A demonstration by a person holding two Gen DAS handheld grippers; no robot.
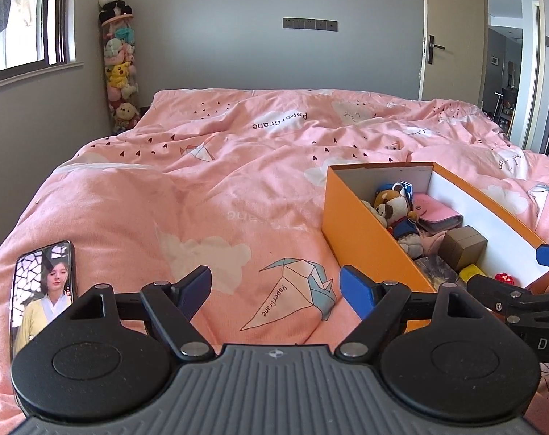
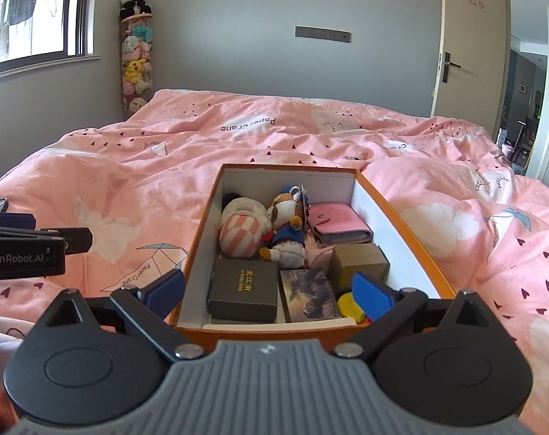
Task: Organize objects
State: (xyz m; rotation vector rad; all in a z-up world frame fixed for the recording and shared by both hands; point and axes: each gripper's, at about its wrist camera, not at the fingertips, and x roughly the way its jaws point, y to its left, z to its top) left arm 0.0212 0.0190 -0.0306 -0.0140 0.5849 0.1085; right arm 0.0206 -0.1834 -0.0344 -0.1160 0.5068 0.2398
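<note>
Orange box sits open on the pink duvet, right of centre on the bed, white inside, packed. Back row: striped pink-and-white plush, brown bear plush in blue outfit, pink snap wallet. Front row: black gift box with gold lettering, picture card beside it, tan cube box, yellow item partly hidden at the near right corner. Right gripper hovers over the box's near end, jaws spread wide, nothing gripped; left finger outside the box wall, right finger over the contents. Left gripper is just left of the box over bare duvet, jaws released, empty. Phone lies on the duvet at far left, screen lit. Grey wall, window left, tube of plush toys in the corner with a panda on top, door ajar right.
</note>
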